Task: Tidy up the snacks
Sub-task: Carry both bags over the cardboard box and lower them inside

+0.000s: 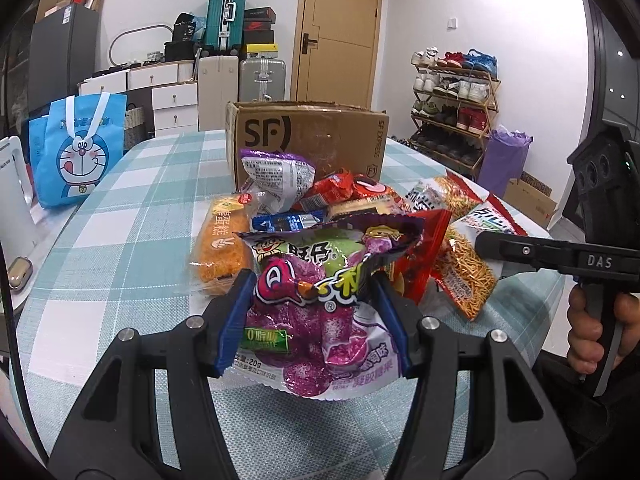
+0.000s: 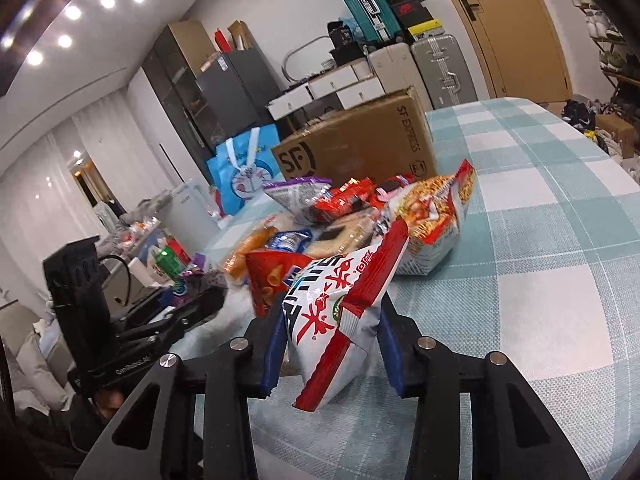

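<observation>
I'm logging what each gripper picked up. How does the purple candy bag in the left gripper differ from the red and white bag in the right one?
The purple candy bag is glossy purple with green accents; the red and white snack bag is white with red borders. The candy bag faces the left wrist camera nearly flat, while the snack bag stands edge-on and tilted. Both are sealed packets pinched between blue pads, in the left gripper and right gripper, above the checked tablecloth.

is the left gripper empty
No, the left gripper is clamped on a purple candy bag, its blue pads pressing both sides.
</observation>
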`<state>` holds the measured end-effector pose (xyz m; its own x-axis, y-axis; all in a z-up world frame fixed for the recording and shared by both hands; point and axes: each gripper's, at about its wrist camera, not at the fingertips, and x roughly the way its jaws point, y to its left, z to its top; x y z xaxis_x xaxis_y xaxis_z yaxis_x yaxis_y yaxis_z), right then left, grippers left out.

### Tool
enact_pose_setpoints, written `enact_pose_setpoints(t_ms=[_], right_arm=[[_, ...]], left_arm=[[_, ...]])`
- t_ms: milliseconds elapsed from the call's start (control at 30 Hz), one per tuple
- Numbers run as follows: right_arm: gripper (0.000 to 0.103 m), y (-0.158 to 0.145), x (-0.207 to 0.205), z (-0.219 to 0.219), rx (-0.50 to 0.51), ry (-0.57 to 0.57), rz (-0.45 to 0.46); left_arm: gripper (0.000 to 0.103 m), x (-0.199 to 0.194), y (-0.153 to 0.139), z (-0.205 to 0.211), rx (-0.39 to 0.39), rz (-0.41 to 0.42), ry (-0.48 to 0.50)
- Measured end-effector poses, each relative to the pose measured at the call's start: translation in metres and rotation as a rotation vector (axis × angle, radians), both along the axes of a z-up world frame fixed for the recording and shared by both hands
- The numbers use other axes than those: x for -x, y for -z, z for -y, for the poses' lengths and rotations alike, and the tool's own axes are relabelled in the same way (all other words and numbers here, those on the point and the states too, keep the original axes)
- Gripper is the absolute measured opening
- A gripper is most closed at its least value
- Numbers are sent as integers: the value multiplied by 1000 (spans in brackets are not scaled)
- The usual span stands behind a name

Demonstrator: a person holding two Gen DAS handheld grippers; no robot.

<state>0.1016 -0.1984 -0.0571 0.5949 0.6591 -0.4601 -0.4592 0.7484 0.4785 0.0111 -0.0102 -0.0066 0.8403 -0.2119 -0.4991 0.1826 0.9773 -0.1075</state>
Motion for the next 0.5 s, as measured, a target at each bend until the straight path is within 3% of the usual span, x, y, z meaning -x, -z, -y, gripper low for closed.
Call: enact_pose_setpoints(t_ms=[233,500], right_arm=[[41,-21,15,9,-65,8,95],[41,-35,6,16,-82,51,111]], left_arm=[[56,11,-15,-5,15,35,-15],[56,12,-35,-6,34,50,-29]])
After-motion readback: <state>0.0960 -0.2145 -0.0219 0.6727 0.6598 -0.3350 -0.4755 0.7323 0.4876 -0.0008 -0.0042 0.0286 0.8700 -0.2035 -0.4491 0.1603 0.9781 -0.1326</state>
